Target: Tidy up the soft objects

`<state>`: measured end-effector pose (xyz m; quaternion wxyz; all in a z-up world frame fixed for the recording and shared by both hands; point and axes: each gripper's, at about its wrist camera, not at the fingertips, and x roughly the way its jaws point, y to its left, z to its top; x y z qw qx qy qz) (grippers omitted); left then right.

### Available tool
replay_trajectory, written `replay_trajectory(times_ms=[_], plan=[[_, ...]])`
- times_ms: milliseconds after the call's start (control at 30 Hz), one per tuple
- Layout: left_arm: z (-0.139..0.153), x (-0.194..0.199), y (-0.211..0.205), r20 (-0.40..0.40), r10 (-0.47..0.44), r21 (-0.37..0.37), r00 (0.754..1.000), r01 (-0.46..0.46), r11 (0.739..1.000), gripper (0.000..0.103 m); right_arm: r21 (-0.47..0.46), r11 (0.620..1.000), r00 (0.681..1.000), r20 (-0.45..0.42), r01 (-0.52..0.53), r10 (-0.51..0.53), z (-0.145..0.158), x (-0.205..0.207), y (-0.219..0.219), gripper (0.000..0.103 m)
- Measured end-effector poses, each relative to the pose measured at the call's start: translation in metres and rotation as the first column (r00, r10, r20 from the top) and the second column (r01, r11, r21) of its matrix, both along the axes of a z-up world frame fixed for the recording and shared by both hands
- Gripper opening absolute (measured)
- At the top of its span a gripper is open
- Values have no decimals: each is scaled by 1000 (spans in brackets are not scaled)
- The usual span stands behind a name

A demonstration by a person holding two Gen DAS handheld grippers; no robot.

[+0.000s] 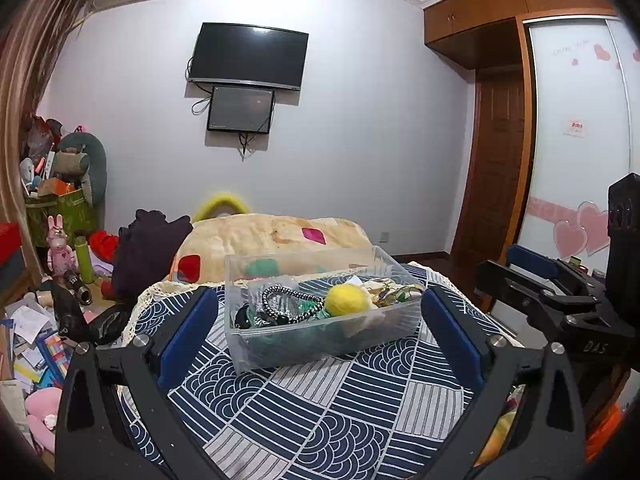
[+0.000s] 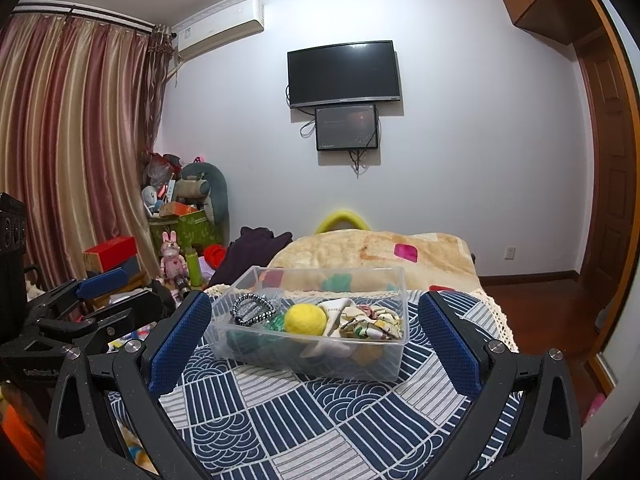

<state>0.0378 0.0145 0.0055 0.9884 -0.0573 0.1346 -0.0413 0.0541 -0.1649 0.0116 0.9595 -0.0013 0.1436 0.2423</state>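
Note:
A clear plastic box [image 1: 248, 340] stands on a blue and white patterned cloth [image 1: 320, 420]; it also shows in the right wrist view [image 2: 384, 364]. Inside lie a yellow fuzzy ball [image 1: 347, 299] [image 2: 305, 319], a black-and-white hair band [image 1: 280, 300] [image 2: 253, 309], green soft items and patterned cloth pieces [image 2: 372, 324]. My left gripper [image 1: 320, 312] is open and empty, its blue pads either side of the box in view. My right gripper [image 2: 314, 320] is open and empty, likewise. Each gripper shows at the edge of the other's view.
A blanket-covered bed [image 1: 276, 236] lies behind the box. Clutter, toys and papers [image 1: 36, 340] fill the floor at left. A wardrobe [image 1: 580, 140] and door stand at right. A TV [image 2: 344, 74] hangs on the far wall.

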Motion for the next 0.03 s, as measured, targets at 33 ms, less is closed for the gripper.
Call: replay_trajectory(times_ms=[33], plan=[[0, -1, 0, 0, 0, 0, 1000, 0, 1000, 103, 0, 1000, 1000, -1, 0, 0, 0, 0, 0, 103]])
